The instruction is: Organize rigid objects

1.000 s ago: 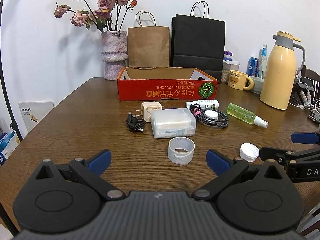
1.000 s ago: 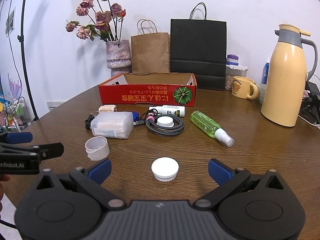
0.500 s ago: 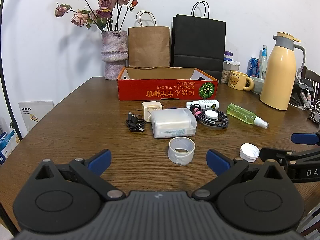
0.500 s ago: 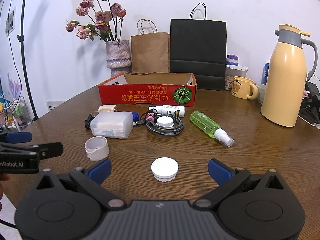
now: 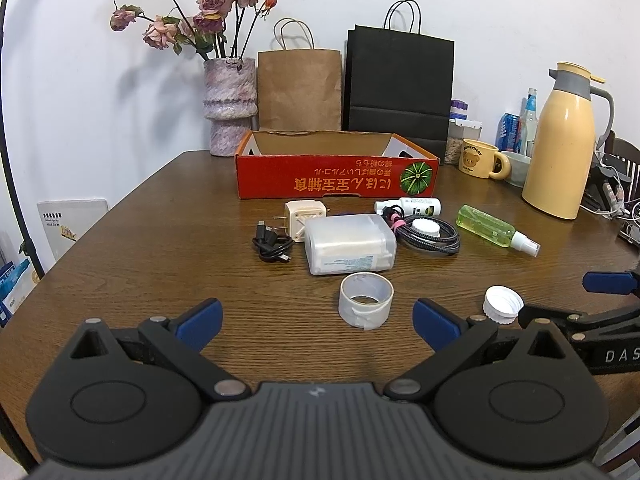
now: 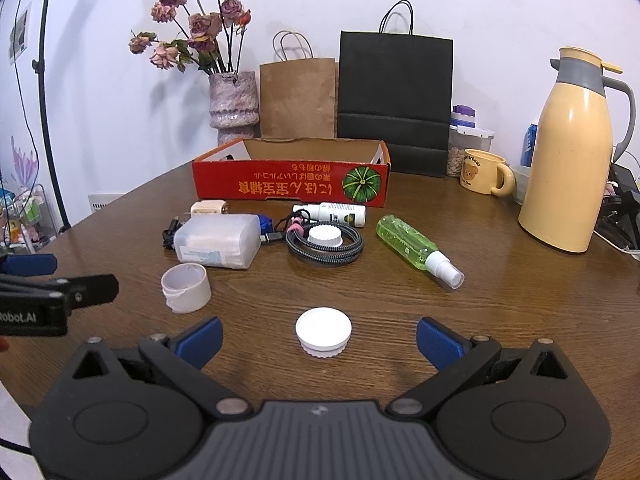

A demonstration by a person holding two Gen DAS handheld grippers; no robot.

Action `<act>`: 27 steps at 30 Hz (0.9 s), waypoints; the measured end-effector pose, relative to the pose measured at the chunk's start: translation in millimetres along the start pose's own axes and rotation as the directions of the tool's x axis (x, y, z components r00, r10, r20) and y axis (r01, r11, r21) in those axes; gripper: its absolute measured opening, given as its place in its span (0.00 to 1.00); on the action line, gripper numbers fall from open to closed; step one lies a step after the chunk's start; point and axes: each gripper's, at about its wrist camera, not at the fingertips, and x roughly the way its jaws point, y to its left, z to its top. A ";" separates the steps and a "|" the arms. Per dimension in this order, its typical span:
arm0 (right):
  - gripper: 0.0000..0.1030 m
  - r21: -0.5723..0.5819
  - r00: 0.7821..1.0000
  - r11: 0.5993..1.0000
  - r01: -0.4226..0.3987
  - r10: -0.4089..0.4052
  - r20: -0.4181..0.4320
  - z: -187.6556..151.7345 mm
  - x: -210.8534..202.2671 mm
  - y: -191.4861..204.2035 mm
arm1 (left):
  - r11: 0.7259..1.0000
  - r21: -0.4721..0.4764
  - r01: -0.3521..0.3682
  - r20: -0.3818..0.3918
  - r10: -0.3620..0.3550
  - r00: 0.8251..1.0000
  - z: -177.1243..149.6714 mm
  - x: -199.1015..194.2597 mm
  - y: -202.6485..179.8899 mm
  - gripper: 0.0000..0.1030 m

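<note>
Right wrist view — right gripper [image 6: 318, 334] spread wide — white cap [image 6: 323, 331] between.

nothing has visibly moved or changed since the earlier pictures.

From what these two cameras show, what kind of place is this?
Probably a home dining room or living area: a round wooden table with a vase of dried roses, a yellow thermos jug, a bear mug and paper shopping bags against the wall.
</note>
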 end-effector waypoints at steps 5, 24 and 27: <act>1.00 0.016 1.000 1.000 0.000 0.000 -0.025 -2.8 10.1 -5.5 | 1.000 -0.011 -0.006 -0.016 0.006 1.000 -0.1 7.5 2.5 1.00; 0.72 -0.004 0.990 0.997 -0.079 0.078 -0.114 0.0 69.7 -12.5 | 0.999 -0.029 -0.035 -0.071 0.033 0.997 2.9 32.5 4.2 1.00; 0.41 -0.031 0.992 0.996 -0.079 0.075 -0.106 0.1 70.2 -9.4 | 0.999 -0.027 -0.037 -0.075 0.035 0.997 4.0 35.2 2.8 1.00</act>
